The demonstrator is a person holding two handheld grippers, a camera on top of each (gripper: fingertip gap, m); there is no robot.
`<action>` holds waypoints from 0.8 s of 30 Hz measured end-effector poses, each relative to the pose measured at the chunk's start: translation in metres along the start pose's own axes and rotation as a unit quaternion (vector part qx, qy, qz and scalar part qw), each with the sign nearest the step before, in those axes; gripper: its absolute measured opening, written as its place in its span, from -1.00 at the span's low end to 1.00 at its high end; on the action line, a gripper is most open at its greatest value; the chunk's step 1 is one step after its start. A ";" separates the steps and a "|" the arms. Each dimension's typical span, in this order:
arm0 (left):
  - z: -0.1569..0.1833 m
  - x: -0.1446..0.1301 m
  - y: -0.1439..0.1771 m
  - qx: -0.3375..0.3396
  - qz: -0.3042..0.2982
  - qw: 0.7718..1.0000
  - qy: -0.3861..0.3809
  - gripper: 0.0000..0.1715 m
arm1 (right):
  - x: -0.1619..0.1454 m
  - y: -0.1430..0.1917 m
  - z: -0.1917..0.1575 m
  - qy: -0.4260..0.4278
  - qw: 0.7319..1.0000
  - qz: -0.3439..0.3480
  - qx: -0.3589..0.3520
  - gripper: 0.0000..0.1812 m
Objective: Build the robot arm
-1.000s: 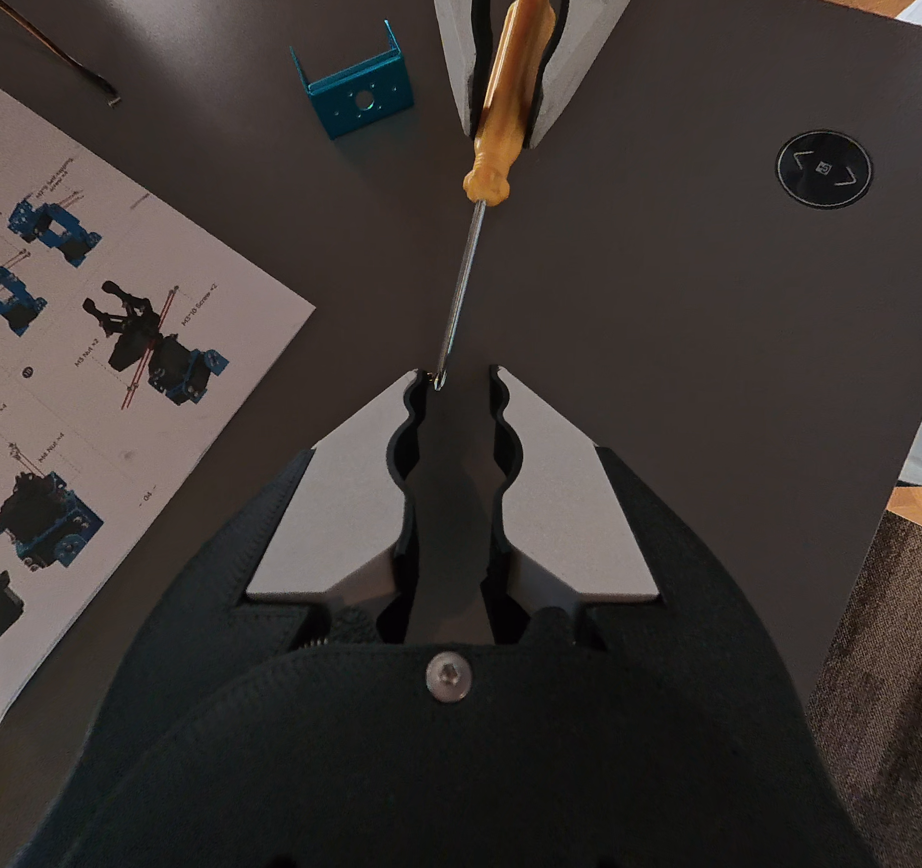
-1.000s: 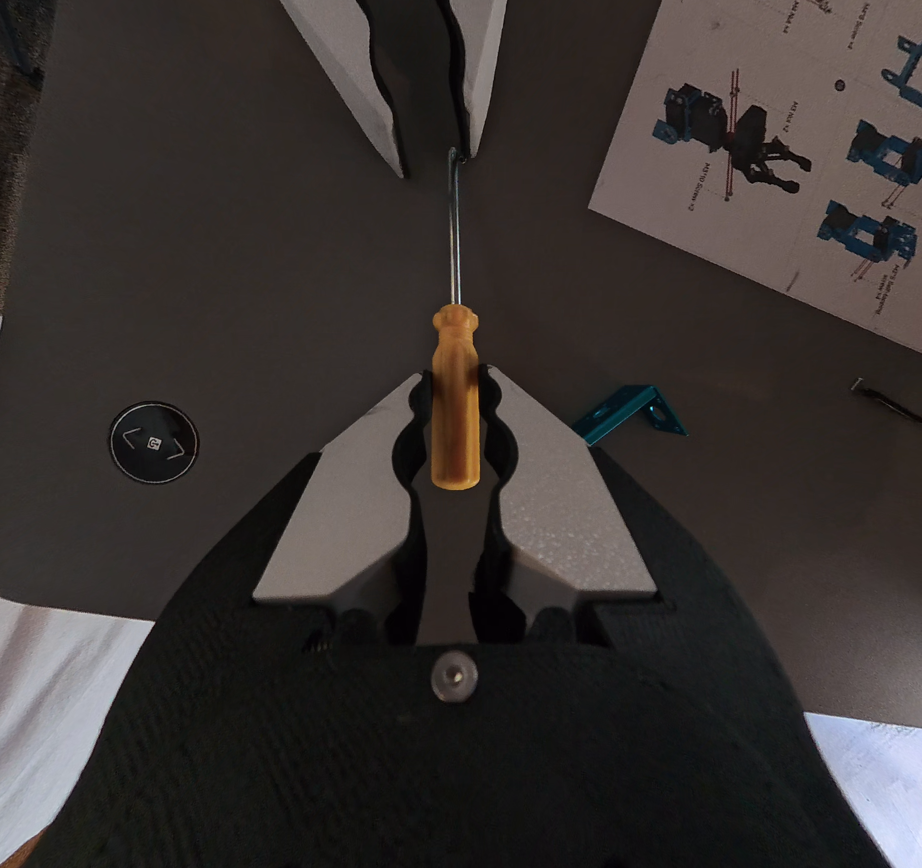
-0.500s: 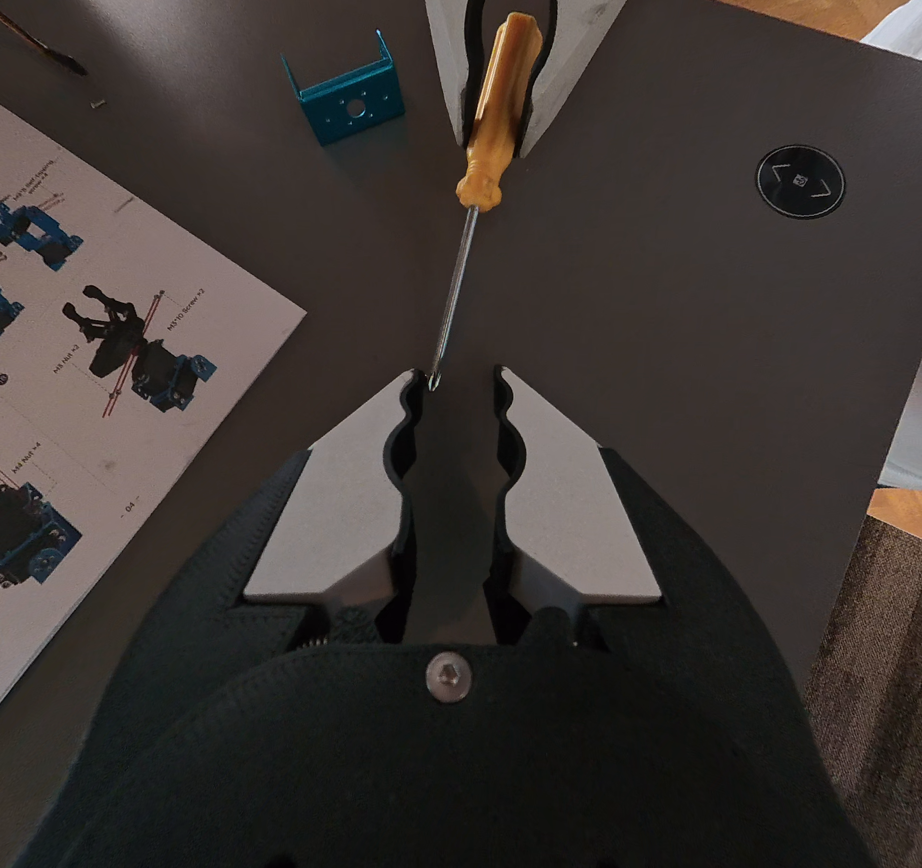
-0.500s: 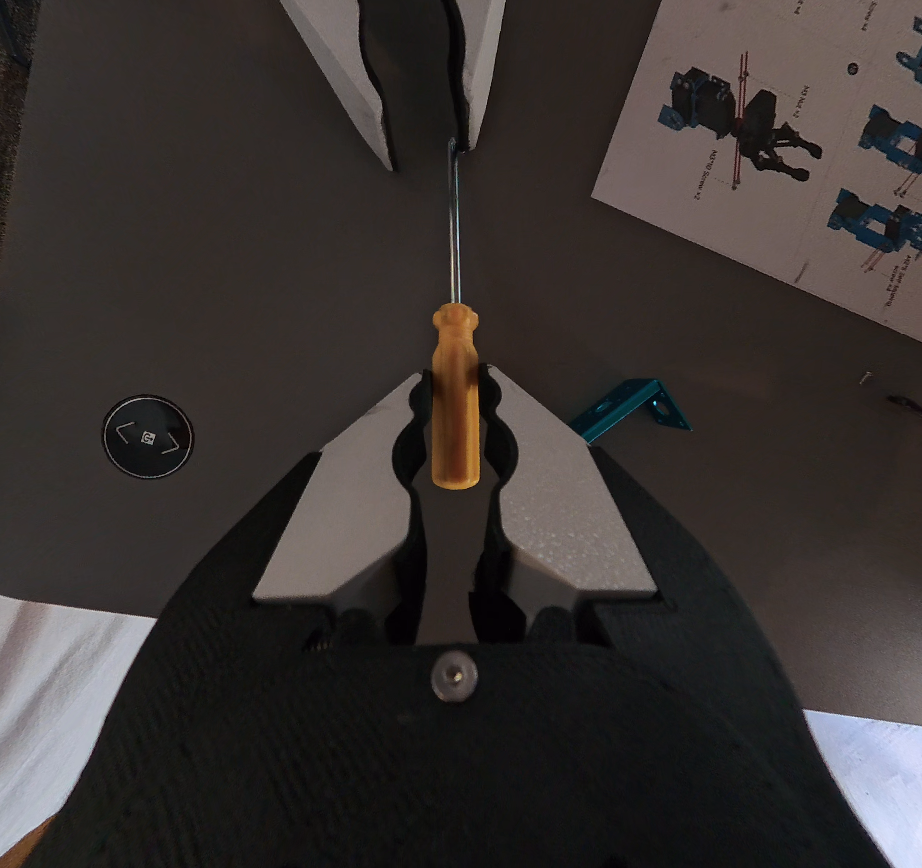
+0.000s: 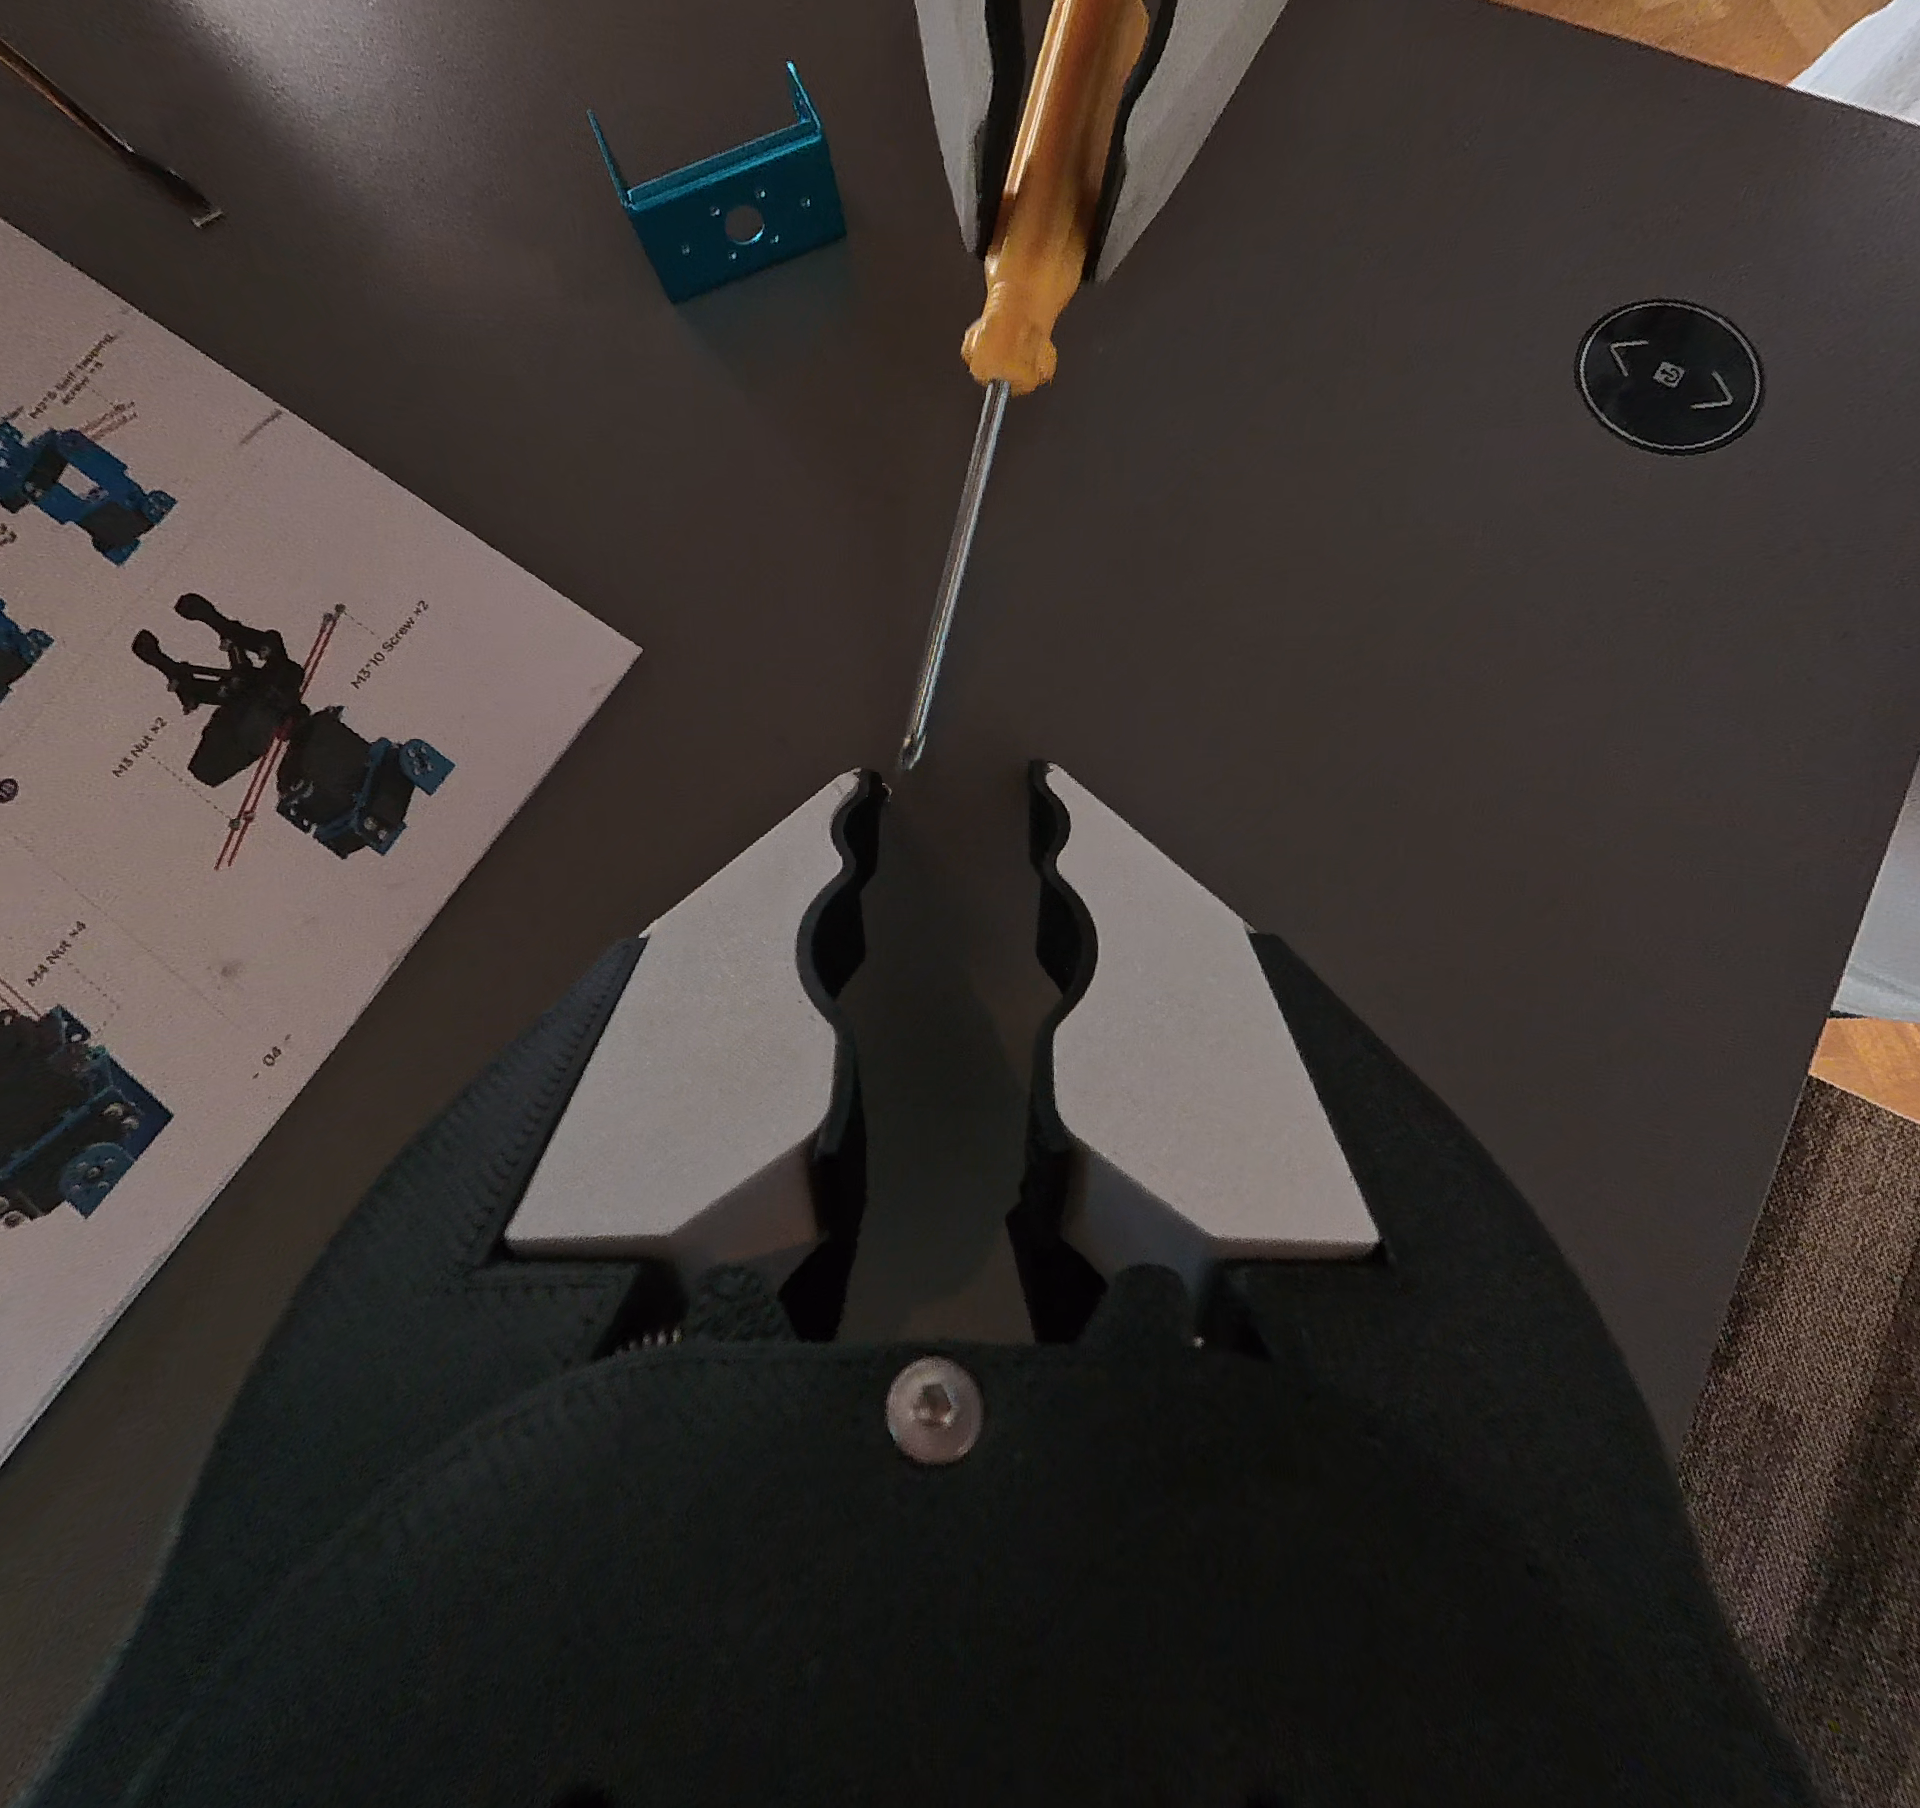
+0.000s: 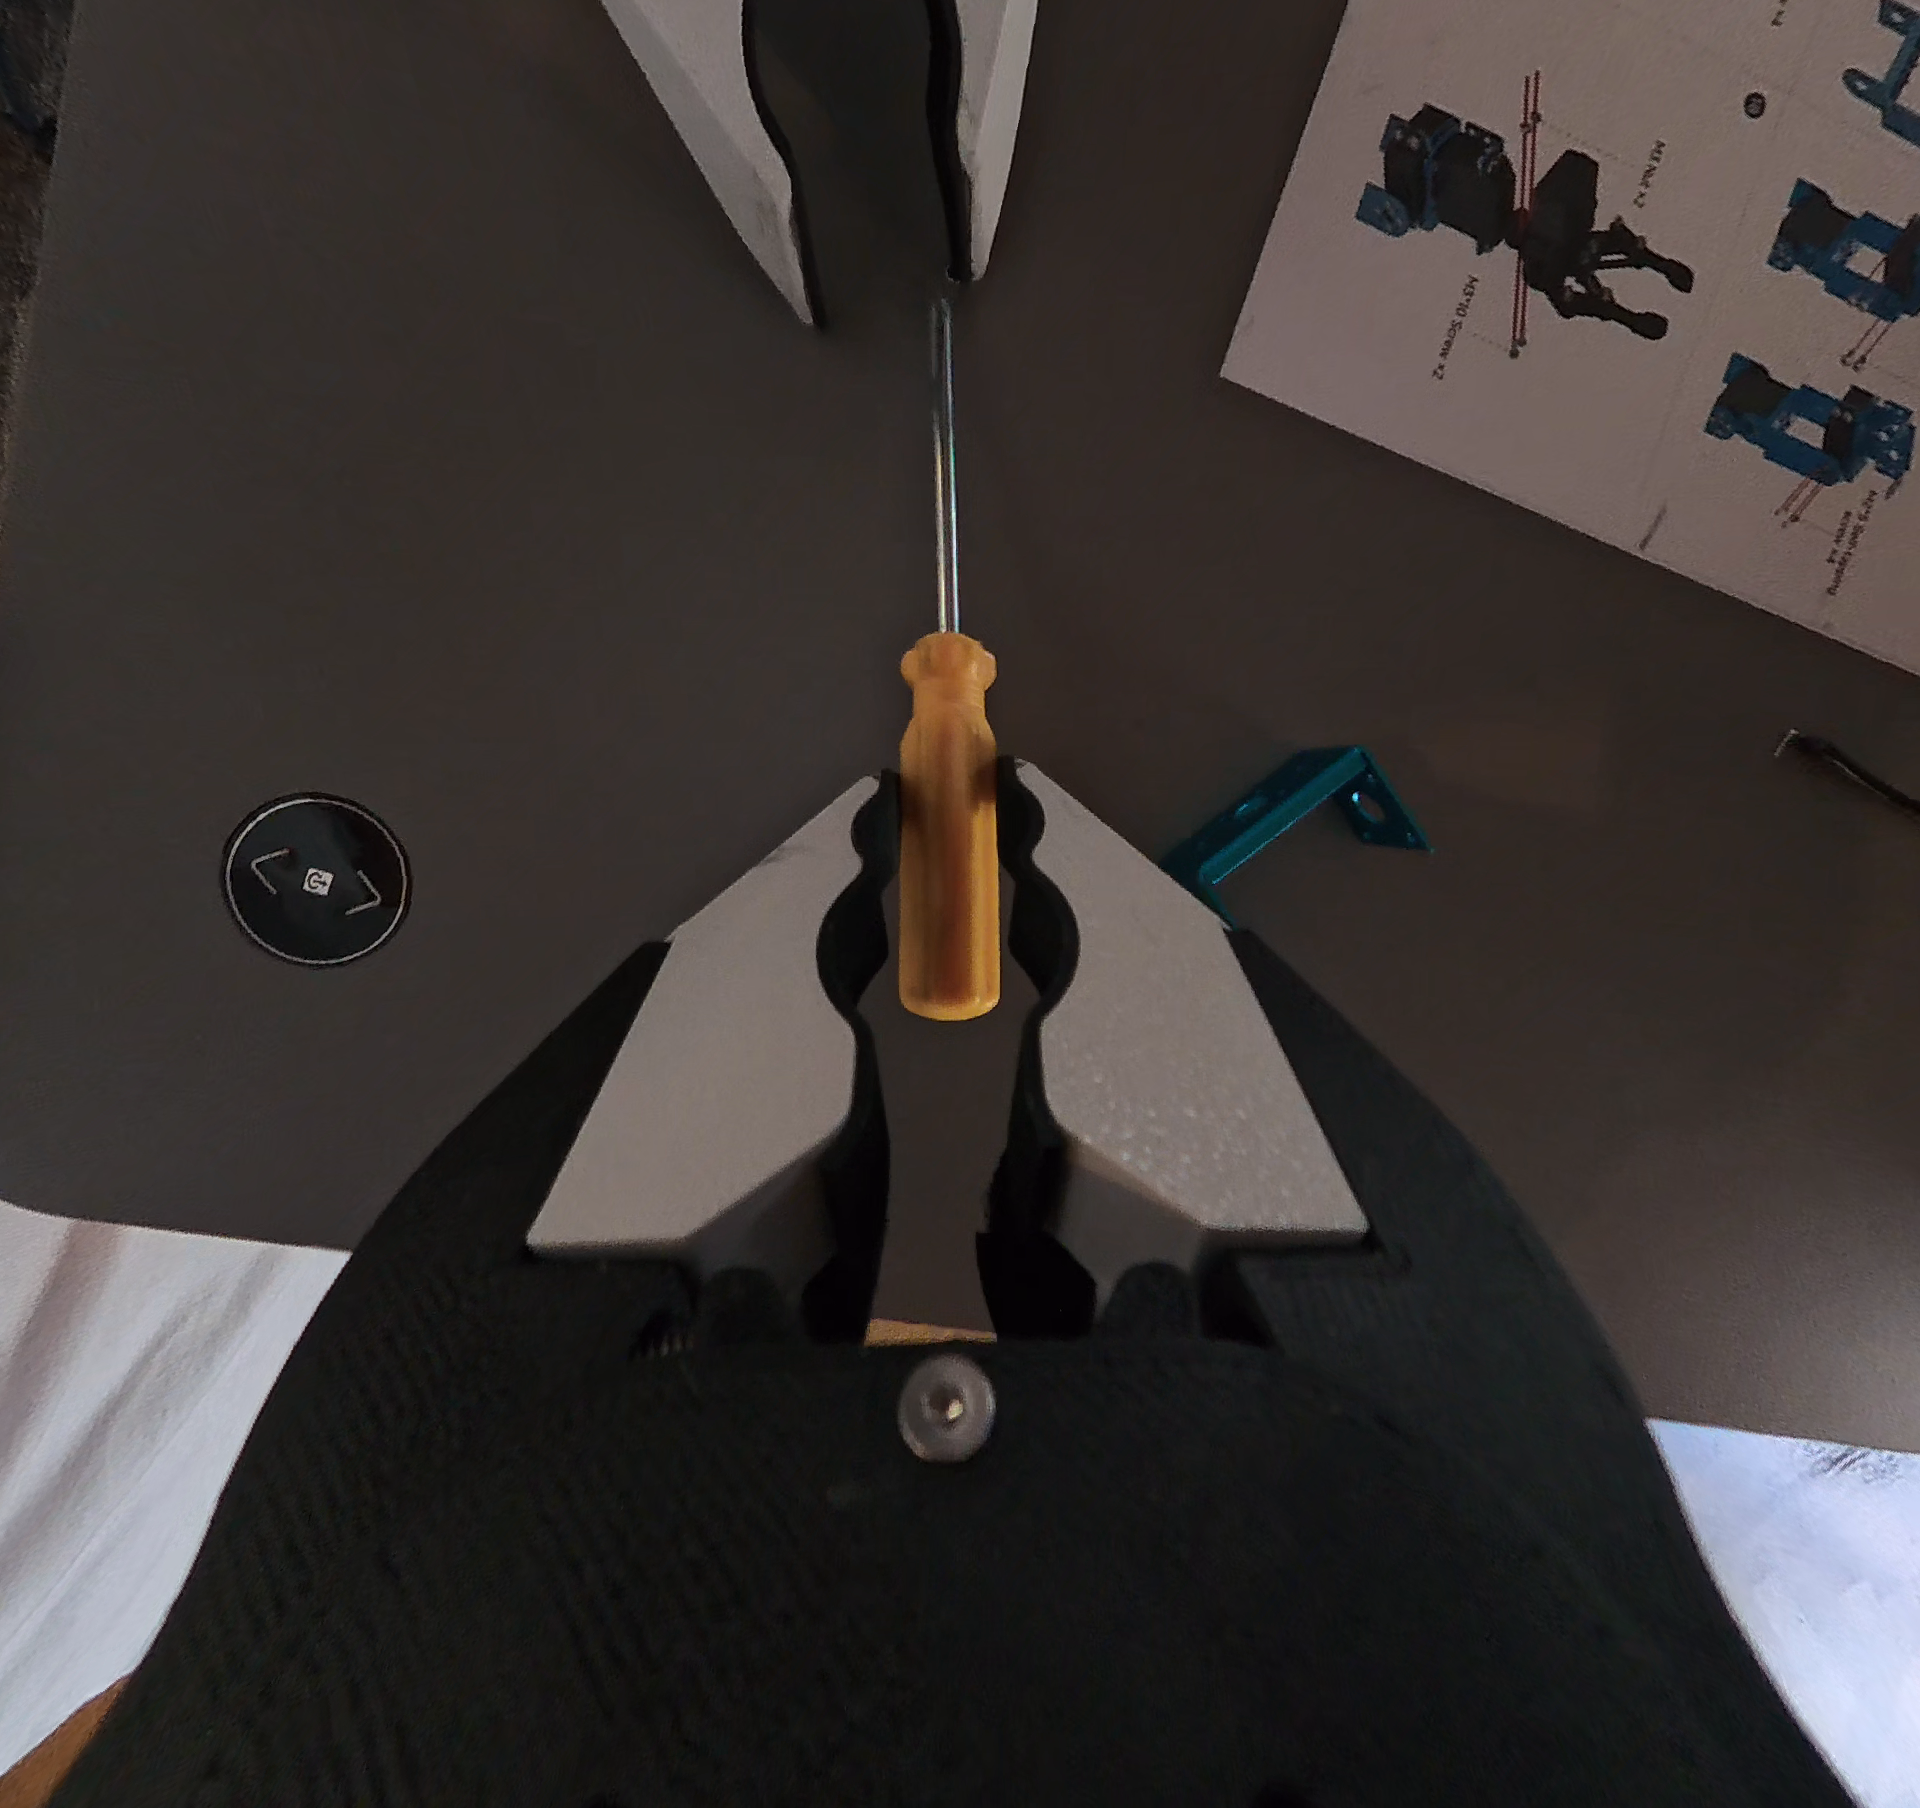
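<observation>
My right gripper [image 6: 948, 776] is shut on the orange handle of a screwdriver [image 6: 948, 854] and holds it above the dark table [image 6: 468, 511]. The metal shaft [image 6: 943, 470] points straight at my left gripper [image 6: 883, 293], which faces it. In the left wrist view my left gripper [image 5: 951, 782] is open and empty. The screwdriver [image 5: 1049, 148] tip ends just off its left fingertip [image 5: 857, 792]; I cannot tell if they touch. The right gripper [image 5: 1044, 252] shows at the top of that view.
A blue U-shaped metal bracket [image 5: 732, 200] [image 6: 1288, 813] lies beside the right gripper. A printed instruction sheet [image 5: 260, 719] [image 6: 1610, 252] lies on the table. A round black control [image 5: 1668, 376] [image 6: 317, 880] is set in the tabletop. A thin dark cable [image 5: 104, 148] lies farther off. The table edge [image 5: 1766, 1031] borders carpet. The tips of one gripper are about 10 centimetres away from the tips of the other. My left tips are about 12 centimetres from the blue U-shaped metal bracket [image 5: 732, 200], my right tips only 5 centimetres.
Both grippers have drifted slightly over the table. The right gripper still holds the screwdriver, and its tip stays at the left gripper's fingertip, now a touch farther from it.
</observation>
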State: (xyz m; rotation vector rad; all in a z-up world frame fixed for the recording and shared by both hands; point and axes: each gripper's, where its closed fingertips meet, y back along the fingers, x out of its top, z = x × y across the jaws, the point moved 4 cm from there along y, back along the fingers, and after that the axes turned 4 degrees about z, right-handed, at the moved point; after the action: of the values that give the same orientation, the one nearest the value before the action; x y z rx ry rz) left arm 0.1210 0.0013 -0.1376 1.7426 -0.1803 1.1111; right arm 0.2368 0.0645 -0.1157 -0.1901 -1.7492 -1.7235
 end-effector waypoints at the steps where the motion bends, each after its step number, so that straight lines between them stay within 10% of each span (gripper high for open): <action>1: 0.000 0.000 0.000 -0.001 0.003 1.000 0.002 -0.67 | -0.001 0.001 0.000 -0.001 1.000 0.000 0.000 -0.81; 14: 0.001 0.000 0.039 0.059 0.084 0.991 0.080 -0.58 | -0.011 0.011 -0.006 -0.031 0.999 0.013 -0.002 -0.81; 24: -0.006 -0.073 0.152 0.321 0.143 0.908 0.227 -0.53 | -0.011 -0.012 -0.027 -0.078 0.994 0.069 0.011 -0.81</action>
State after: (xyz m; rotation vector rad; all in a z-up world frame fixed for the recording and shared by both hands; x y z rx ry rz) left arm -0.0115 -0.0913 -0.0899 1.9915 0.2611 1.9196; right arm 0.2479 0.0420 -0.1340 -0.4369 -1.8197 -1.6270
